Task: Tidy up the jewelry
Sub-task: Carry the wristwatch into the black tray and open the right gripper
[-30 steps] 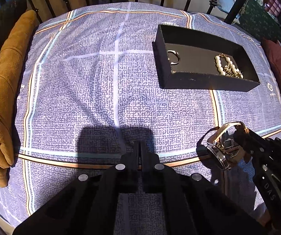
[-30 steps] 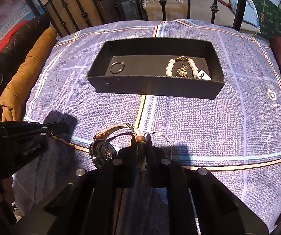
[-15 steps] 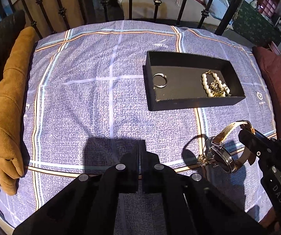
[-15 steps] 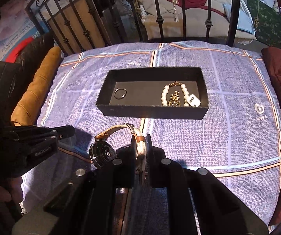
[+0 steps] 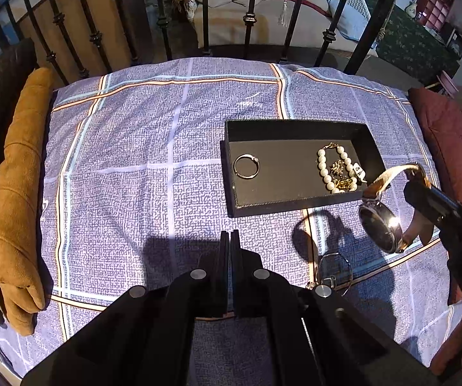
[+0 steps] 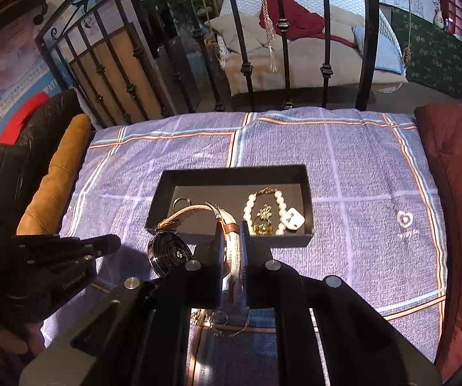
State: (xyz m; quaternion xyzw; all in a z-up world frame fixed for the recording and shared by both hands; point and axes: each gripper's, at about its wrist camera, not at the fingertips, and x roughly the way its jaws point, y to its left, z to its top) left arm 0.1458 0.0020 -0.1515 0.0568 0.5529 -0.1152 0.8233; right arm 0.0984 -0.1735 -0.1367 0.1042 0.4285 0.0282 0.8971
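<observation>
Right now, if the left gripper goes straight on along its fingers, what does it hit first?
Probably the bare plaid bedspread just past the shut left gripper. The black tray sits off to the right of that line; depth is hard to judge through the fisheye.

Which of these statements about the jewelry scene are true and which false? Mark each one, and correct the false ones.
1. The right gripper holds a watch by its strap. True.
2. The black tray is empty. False: a ring and a pearl bracelet lie in it.
3. The left gripper is shut with nothing in it. True.
4. The watch lies inside the tray. False: it hangs from the right gripper, above the blue checked cloth.
5. A thin wire bangle lies on the cloth, outside the tray. True.
</observation>
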